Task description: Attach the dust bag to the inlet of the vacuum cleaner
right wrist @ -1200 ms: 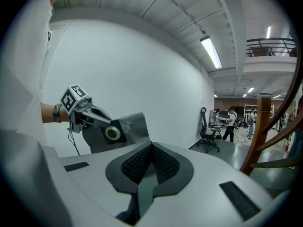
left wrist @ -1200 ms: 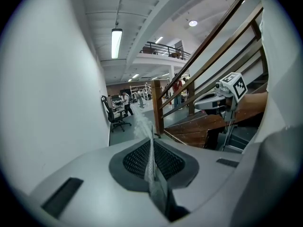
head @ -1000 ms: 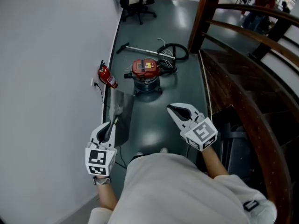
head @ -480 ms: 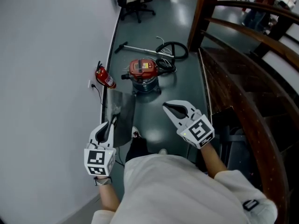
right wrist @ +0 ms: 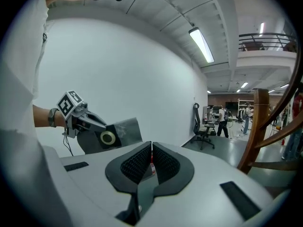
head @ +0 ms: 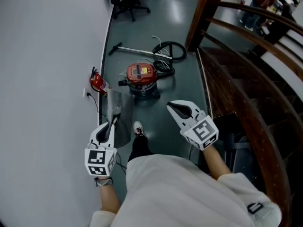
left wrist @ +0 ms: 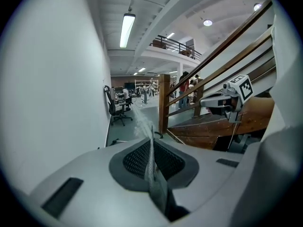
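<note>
Head view: my left gripper [head: 113, 121] has its fingers pinched on the bag [head: 122, 111]; my right gripper [head: 174, 109] is closed and empty. Farther off, the vacuum [head: 140, 77] sits well apart. I judge nothing attached yet: approach and fitting are left.

Floor lane [head: 151, 112] mid frame open between wall [head: 47, 79] left, stairs [head: 246, 93] right. Vacuum cleaner [head: 141, 77] blocks lane upper centre; hose [head: 165, 67] at its right, fire extinguisher [head: 98, 82] at its left. Dust bag [head: 118, 110] lower left narrows wall side.
</note>
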`<state>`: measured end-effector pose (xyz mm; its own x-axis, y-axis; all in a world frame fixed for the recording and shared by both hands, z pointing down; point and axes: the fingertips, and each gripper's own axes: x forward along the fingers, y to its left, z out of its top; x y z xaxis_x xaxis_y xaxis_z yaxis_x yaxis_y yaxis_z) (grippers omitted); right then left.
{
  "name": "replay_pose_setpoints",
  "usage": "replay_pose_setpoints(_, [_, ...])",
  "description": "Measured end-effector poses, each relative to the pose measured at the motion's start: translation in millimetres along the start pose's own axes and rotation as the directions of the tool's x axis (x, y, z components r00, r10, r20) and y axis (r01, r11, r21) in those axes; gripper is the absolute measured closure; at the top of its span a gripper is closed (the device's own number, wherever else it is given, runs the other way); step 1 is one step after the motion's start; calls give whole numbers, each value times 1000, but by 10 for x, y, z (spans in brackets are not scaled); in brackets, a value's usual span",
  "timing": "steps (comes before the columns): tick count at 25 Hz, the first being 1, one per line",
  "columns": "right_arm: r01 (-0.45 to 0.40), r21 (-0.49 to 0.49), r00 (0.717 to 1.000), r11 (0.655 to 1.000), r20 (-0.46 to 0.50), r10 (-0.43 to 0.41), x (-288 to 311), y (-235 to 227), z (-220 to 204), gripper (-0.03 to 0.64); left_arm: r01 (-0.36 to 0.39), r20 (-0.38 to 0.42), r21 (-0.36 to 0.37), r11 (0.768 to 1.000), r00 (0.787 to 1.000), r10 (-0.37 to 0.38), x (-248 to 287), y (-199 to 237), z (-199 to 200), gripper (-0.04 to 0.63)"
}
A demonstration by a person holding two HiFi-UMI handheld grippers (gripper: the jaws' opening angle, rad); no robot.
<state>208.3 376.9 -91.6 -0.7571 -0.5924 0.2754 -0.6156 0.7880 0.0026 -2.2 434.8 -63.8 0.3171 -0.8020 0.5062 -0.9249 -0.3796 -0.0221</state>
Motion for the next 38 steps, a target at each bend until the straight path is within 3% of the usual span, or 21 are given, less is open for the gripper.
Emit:
replay_pose_setpoints(9, [20, -36, 998, 999, -54, -21, 730, -375, 176, 588, 37, 14, -6, 999, 999, -37, 624, 622, 369, 571])
replay_pose_setpoints(23, [7, -39, 995, 999, -94, -11, 1617, -709, 345, 588, 90, 10, -59, 994, 996, -90, 1200, 1274, 513, 571])
replay_pose_setpoints(38, [49, 61, 978, 997, -204, -35, 2500, -863, -366, 588, 181, 18, -164, 970, 983, -180, 1891, 1886, 139, 571])
